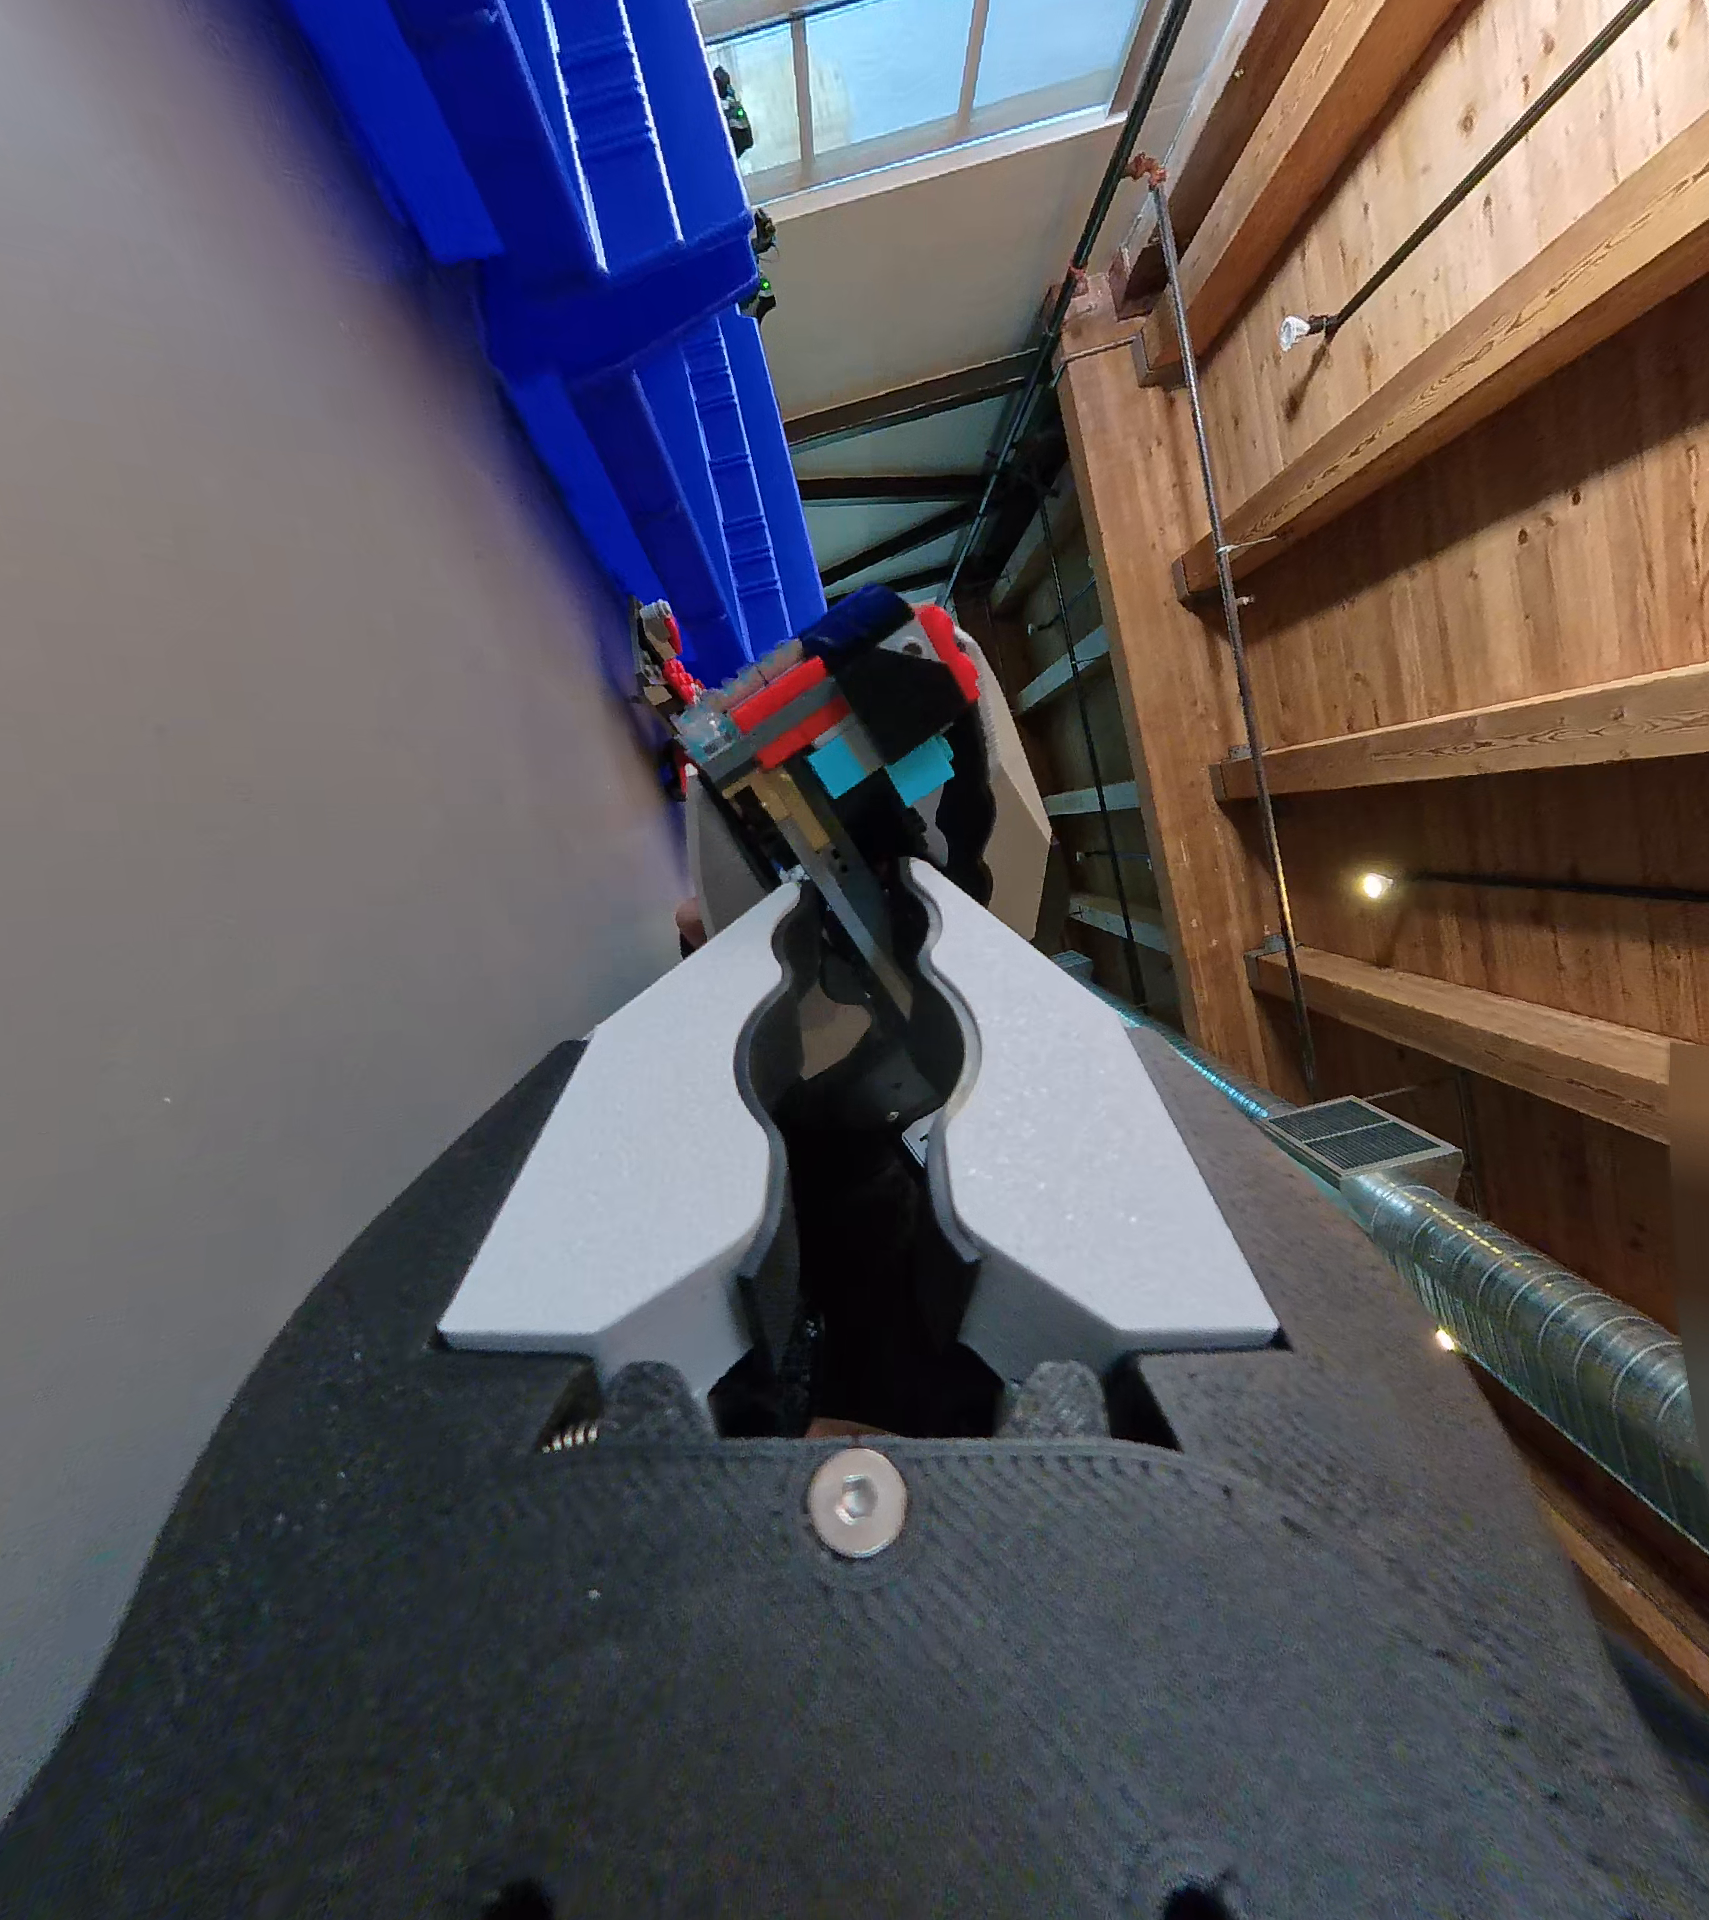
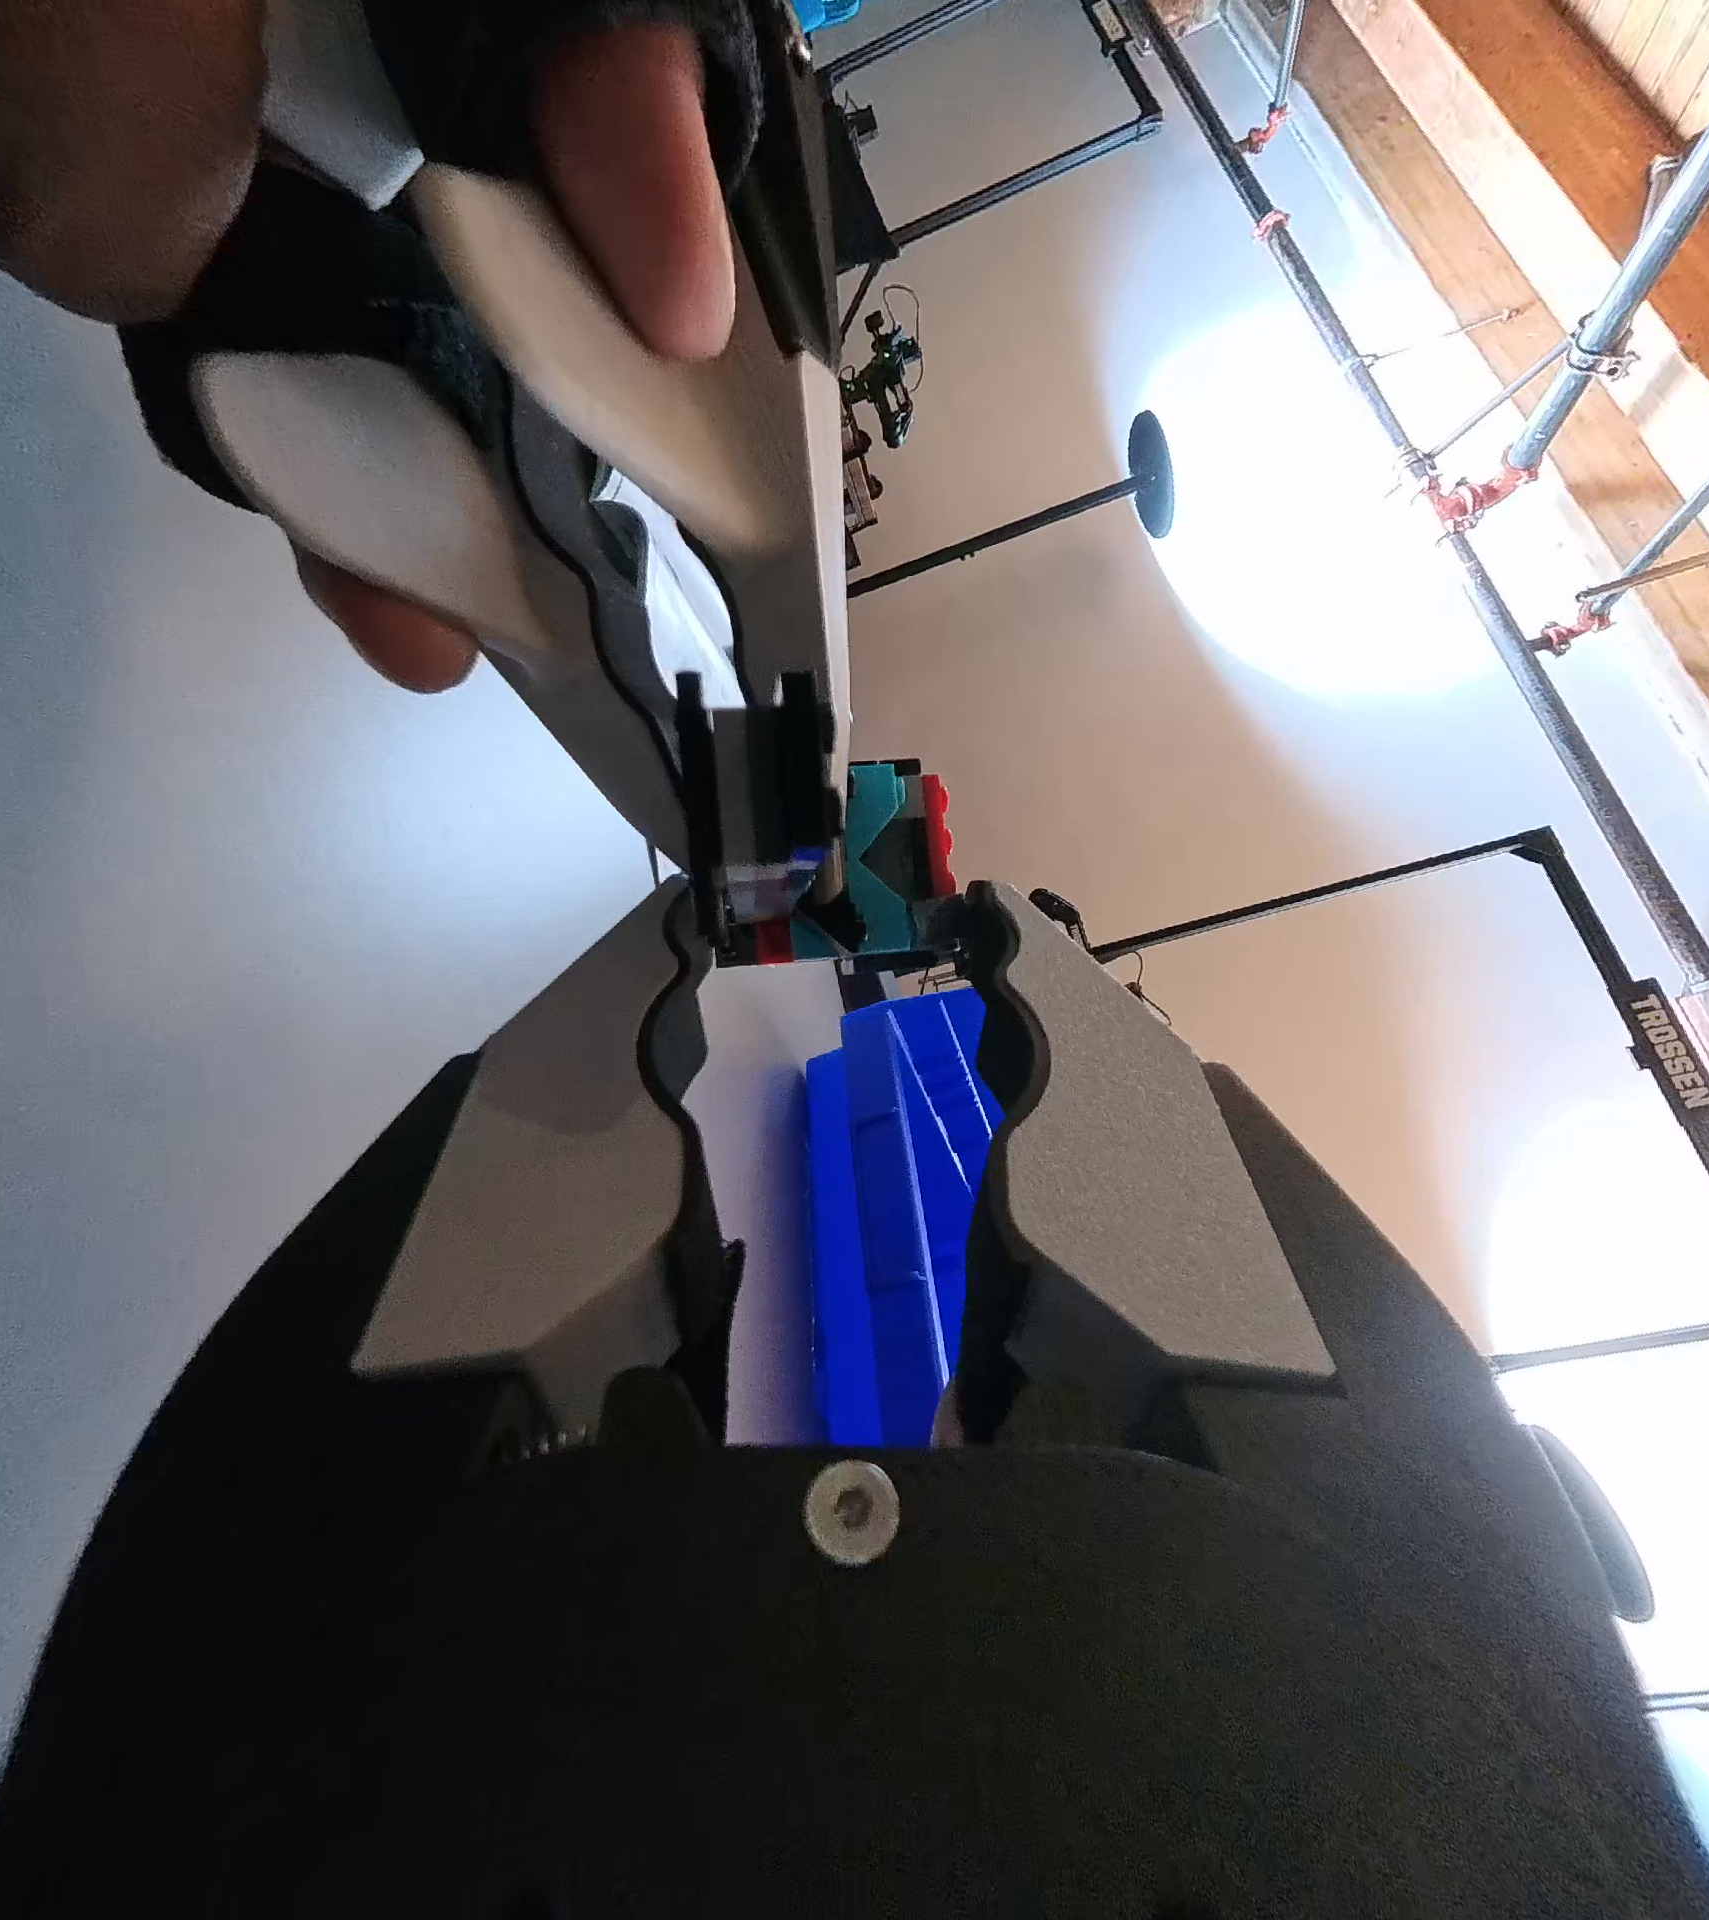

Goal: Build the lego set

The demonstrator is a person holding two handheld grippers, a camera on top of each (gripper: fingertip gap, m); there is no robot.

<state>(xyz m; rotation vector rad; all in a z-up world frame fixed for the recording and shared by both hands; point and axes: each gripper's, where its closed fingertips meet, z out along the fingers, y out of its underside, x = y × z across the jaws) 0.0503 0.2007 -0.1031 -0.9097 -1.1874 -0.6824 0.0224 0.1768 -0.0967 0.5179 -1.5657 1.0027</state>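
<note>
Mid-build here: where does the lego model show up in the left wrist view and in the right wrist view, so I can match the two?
Left wrist view: the lego model sits just above centre, beyond the left gripper, whose jaws pinch its dark plate.
Right wrist view: the lego model is at centre, at the tips of the right gripper, with the other gripper reaching in from upper left.
Shared landmark: the blue bin, upper left there; between the jaws here.

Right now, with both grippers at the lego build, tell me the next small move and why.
Probably close the right gripper gently onto the lego build. Its fingers sit on either side of the model's end, but contact is unclear, while the left gripper is already clamped on a dark strip of it. The build hangs in the air, off the table, away from the blue bins, so a second grip would steady it.
</note>
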